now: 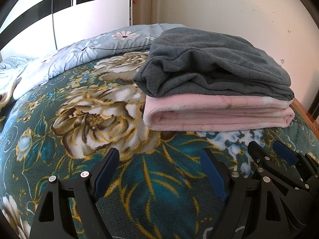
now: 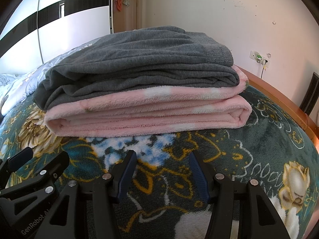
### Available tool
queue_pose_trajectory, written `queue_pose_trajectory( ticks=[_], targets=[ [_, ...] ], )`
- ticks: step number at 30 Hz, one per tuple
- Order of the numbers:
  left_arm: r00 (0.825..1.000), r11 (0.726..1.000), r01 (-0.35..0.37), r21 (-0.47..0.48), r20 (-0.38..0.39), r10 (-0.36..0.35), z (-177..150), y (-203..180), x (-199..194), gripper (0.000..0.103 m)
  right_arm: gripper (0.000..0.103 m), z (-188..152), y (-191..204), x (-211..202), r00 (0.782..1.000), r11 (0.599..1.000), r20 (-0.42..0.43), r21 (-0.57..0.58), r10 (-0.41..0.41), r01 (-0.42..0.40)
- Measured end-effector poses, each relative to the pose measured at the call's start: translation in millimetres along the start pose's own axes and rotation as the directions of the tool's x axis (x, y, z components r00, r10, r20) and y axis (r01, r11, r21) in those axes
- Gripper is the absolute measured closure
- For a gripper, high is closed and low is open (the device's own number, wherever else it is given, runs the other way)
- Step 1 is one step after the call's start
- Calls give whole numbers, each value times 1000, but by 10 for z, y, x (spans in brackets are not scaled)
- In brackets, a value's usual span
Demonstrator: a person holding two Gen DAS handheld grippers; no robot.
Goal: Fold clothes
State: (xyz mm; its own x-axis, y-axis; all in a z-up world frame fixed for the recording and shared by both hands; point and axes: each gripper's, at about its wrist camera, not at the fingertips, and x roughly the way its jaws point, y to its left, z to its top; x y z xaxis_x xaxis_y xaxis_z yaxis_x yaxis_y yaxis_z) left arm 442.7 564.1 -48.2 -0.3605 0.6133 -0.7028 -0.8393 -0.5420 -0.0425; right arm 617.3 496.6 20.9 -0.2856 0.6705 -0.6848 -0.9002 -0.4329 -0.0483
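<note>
A folded grey knit garment (image 1: 209, 63) (image 2: 139, 59) lies on top of a folded pink fleece garment (image 1: 217, 113) (image 2: 147, 115), stacked on the bed. In the left wrist view the stack sits ahead and to the right. My left gripper (image 1: 159, 155) hangs open over the bedspread with nothing between its fingers. My right gripper (image 2: 162, 158) is open too, just short of the pink garment's near edge, its jaws empty. Each gripper shows beside the other: the right gripper (image 1: 269, 149) at the lower right, the left gripper (image 2: 45, 155) at the lower left.
A dark green bedspread with large flowers (image 1: 99, 115) (image 2: 259, 139) covers the bed. A light blue floral quilt (image 1: 79, 51) lies bunched at the far left. A wooden bed edge (image 2: 279, 91) and a wall with a socket (image 2: 259, 57) stand to the right.
</note>
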Motion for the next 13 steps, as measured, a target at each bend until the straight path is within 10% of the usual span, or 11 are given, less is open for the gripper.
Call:
queue_pose_trajectory(
  ticks=[13],
  targets=[
    [1000,1000,-8,-1,3,8,4,-3,-2,19,43,11,31,31,1000,1000,0,1,-4,4]
  ],
)
